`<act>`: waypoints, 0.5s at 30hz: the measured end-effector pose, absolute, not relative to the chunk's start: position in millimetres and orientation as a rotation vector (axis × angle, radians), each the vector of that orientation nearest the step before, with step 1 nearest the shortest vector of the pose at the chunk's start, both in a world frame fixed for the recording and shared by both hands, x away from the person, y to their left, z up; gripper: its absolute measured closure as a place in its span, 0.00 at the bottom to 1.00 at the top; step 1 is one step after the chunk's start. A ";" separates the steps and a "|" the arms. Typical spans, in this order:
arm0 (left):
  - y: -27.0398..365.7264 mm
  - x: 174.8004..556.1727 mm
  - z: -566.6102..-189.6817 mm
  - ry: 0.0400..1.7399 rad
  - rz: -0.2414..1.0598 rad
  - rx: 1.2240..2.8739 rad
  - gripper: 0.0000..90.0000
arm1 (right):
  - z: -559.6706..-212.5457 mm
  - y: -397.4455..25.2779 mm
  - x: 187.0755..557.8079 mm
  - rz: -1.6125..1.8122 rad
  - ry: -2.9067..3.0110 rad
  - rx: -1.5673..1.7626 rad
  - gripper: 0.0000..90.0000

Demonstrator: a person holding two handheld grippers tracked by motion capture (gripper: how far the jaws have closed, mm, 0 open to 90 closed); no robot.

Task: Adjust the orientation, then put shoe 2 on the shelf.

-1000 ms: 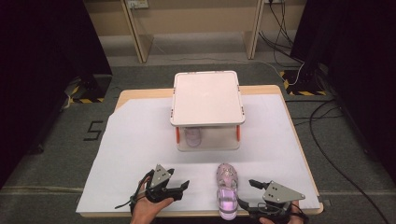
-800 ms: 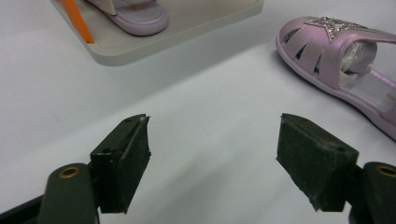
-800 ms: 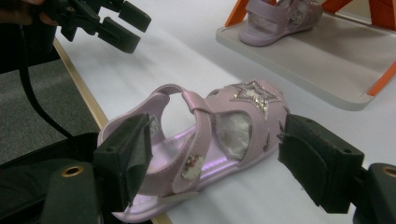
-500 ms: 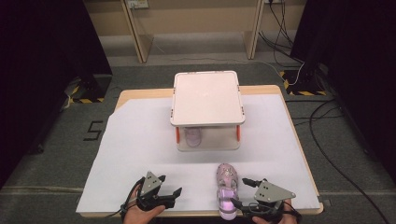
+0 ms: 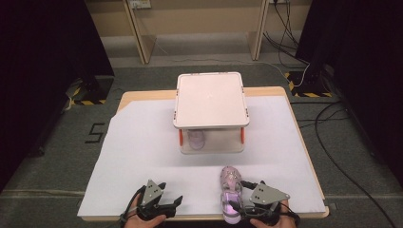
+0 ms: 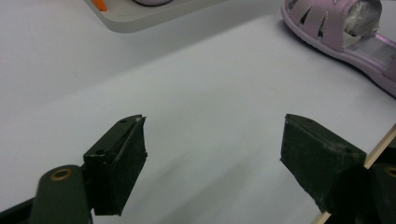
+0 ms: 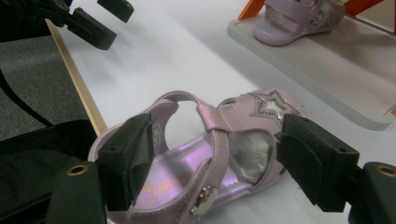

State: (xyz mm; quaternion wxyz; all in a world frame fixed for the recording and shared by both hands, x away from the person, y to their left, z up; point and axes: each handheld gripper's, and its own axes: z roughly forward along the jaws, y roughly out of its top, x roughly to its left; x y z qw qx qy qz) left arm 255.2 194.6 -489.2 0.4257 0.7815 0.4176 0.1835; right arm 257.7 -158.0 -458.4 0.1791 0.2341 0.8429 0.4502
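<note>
A small lilac strappy sandal with a glittery star on its toe point(image 5: 230, 194) lay on the white paper sheet point(image 5: 142, 152) that covered the wooden surface point(image 5: 138, 95), close to the near edge and toe pointing away from the person. The right tool point(image 5: 244, 202) sat just beside the sandal's heel end; in the right gripper view its jaws stood wide apart, one on each side of the sandal point(image 7: 205, 154), and I could not tell whether either pad touched it. White stuffing paper showed inside the sandal's toe.

The left tool point(image 5: 166, 205) hung over bare white paper, well apart from the sandal, with its jaws spread wide and nothing between them, as the left gripper view showed point(image 6: 212, 154). The sandal's toe appeared at that view's upper right corner point(image 6: 336, 28).

Farther back, in the middle of the sheet, stood a white two-tier plastic rack with orange posts point(image 5: 211, 99). A second matching lilac sandal point(image 5: 196, 138) rested on its lower shelf, toward the left side.
</note>
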 end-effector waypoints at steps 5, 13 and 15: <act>195.2 255.0 -489.7 1.041 0.454 1.958 0.24 | -460.5 -155.7 261.6 1.238 2.386 0.658 0.33; 194.3 253.7 -491.7 1.042 0.454 1.965 0.24 | -462.5 -146.6 263.9 1.152 2.418 0.636 0.39; 194.2 254.1 -491.9 1.043 0.456 1.962 0.24 | -462.3 -144.7 265.4 1.114 2.420 0.623 0.41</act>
